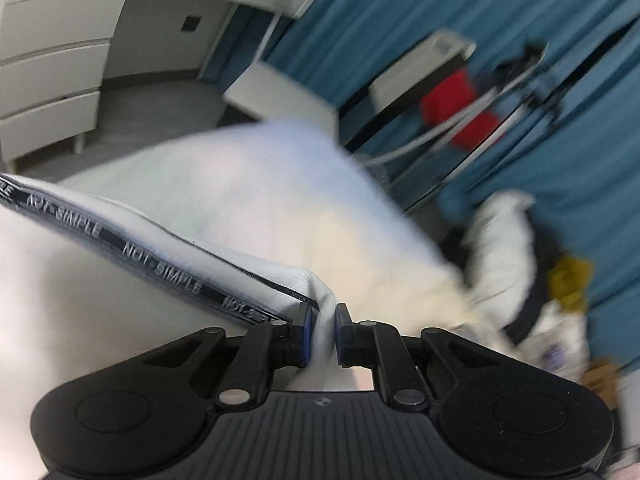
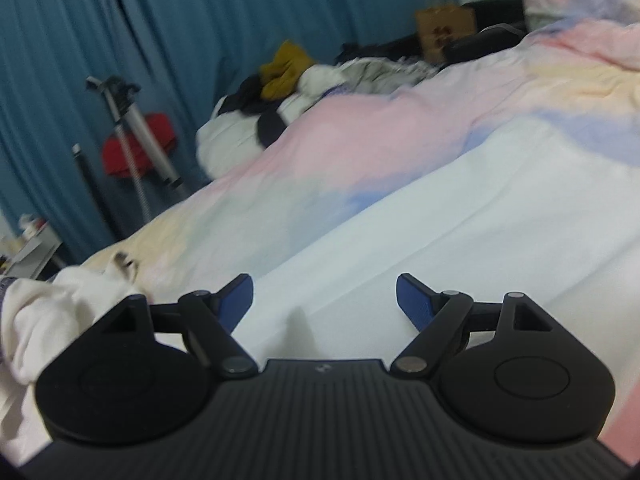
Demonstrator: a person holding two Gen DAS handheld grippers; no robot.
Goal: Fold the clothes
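Between the left gripper (image 1: pixel 323 334) pads: white garment (image 1: pixel 256 200) corner, pinched beside its lettered trim (image 1: pixel 160 268).
We judge it light and limp; right gripper (image 2: pixel 325 300) gapes empty above white cloth (image 2: pixel 460 220) on the bed (image 2: pixel 360 140); grasp the opposite trim corner.
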